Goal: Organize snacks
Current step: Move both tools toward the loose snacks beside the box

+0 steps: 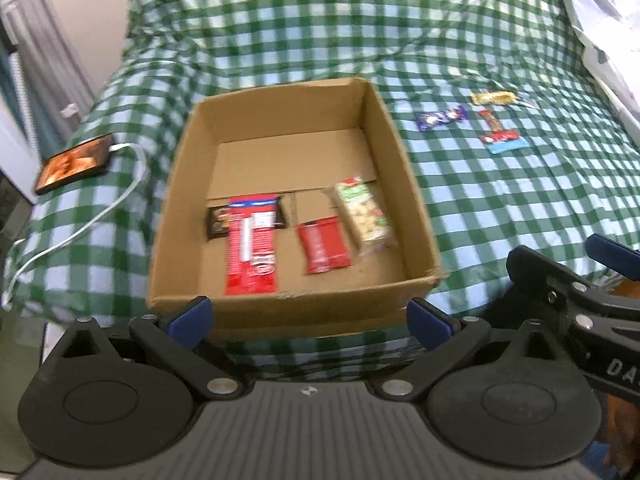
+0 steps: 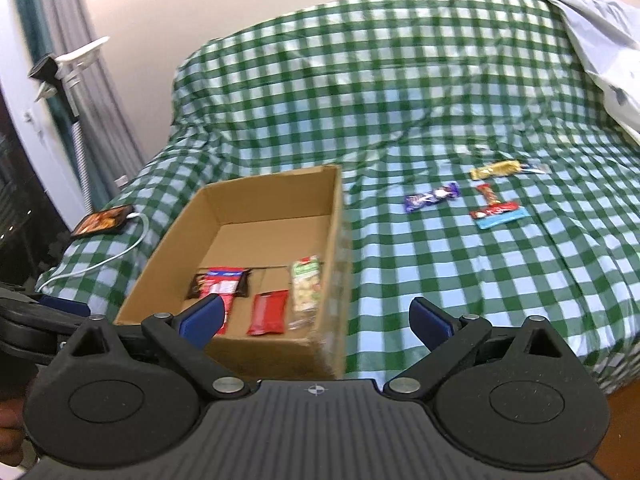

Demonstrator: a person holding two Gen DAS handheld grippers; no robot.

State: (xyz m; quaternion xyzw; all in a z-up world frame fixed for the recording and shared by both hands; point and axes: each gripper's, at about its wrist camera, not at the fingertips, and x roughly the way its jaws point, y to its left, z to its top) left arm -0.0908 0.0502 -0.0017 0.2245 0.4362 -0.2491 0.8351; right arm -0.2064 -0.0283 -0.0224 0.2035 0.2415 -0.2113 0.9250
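Left gripper (image 1: 310, 318) spread wide, empty, just short of the box (image 1: 404, 152). Right gripper (image 2: 316, 320) likewise agape, empty. Ahead of left, inside box: four snacks (image 1: 326, 244). Ahead-right of both, loose on checked cloth (image 2: 440, 280): more snacks (image 2: 496, 210).

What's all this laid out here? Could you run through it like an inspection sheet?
Surface: bed under green-and-white checked cloth.
Job's things: open brown cardboard box holds long red wrapper, dark packet, small red packet, clear nut bag. Loose on the cloth: purple wrapper, gold wrapper, red-and-blue packets.
Clutter: phone with lit screen.
Grippers: left gripper and right gripper open, empty.
Cables: white charging cable plugged into phone.
Surroundings: grey curtain, pale wall.
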